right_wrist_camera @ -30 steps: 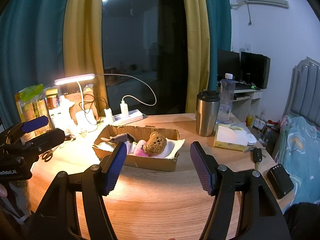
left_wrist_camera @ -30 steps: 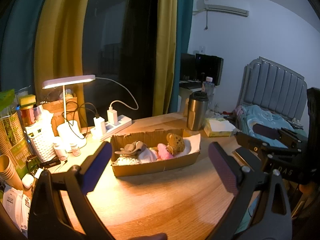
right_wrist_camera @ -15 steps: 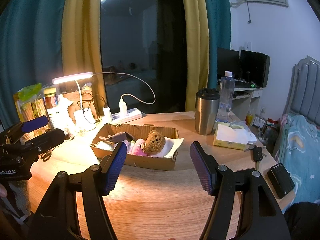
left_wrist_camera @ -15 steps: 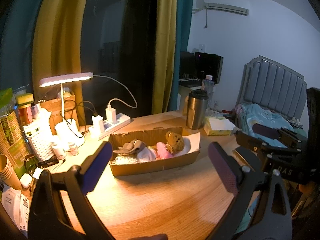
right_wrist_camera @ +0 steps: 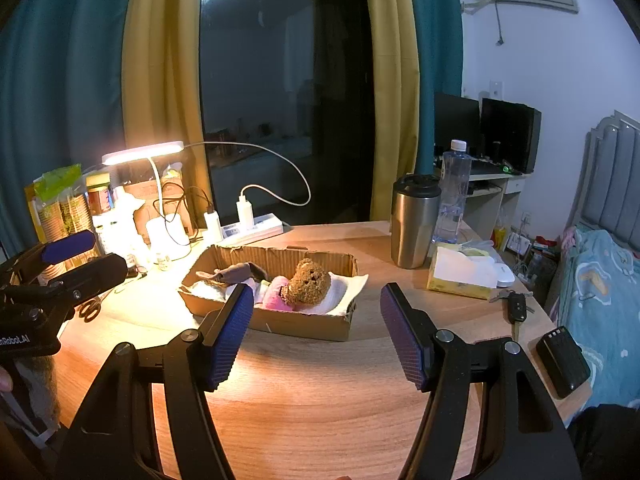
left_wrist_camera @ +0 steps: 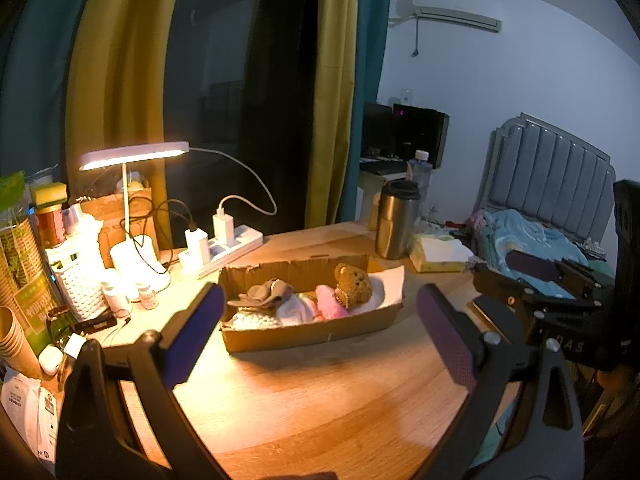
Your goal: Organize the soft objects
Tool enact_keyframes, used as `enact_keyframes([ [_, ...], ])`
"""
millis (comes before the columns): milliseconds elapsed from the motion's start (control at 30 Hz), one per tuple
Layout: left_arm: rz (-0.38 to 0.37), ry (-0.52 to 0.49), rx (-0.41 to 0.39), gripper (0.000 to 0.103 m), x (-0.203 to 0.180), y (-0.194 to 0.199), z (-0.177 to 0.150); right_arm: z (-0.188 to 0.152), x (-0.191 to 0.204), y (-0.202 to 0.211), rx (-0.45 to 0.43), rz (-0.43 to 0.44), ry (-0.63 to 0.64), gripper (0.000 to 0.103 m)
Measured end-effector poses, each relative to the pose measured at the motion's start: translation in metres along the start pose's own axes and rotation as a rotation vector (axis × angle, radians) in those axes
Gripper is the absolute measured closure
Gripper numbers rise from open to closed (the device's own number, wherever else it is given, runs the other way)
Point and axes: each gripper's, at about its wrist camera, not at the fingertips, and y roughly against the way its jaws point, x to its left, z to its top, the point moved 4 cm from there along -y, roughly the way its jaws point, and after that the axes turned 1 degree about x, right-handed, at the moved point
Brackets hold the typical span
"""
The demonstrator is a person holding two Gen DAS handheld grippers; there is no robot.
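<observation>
A shallow cardboard box (left_wrist_camera: 320,334) (right_wrist_camera: 308,326) sits mid-table and holds soft things: a brown teddy bear (left_wrist_camera: 354,282) (right_wrist_camera: 309,282), a pink plush (left_wrist_camera: 328,300) (right_wrist_camera: 276,288), a grey cloth (left_wrist_camera: 266,292) (right_wrist_camera: 236,272) and white cloth (left_wrist_camera: 256,320). My left gripper (left_wrist_camera: 318,334) is open and empty, held above the table in front of the box. My right gripper (right_wrist_camera: 316,336) is open and empty, also in front of the box. Each gripper shows at the edge of the other's view.
A lit desk lamp (left_wrist_camera: 134,156), power strip (left_wrist_camera: 224,246), white basket (left_wrist_camera: 80,284) and jars crowd the left. A steel tumbler (right_wrist_camera: 414,222), water bottle (right_wrist_camera: 452,192), tissue box (right_wrist_camera: 464,272), car key (right_wrist_camera: 518,308) and black device (right_wrist_camera: 562,360) are at right. A bed (right_wrist_camera: 600,272) lies beyond.
Both grippers have drawn back slightly from the box; they stay open and empty. The box and its contents have not moved.
</observation>
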Motion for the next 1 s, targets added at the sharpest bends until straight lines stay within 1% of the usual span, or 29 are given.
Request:
enact_keyframes([
  [1000, -0.005, -0.001, 0.005, 0.005, -0.0019, -0.0034, -0.0001, -0.0001, -0.0009, -0.0017, 0.003, 0.000, 0.000, 0.034],
])
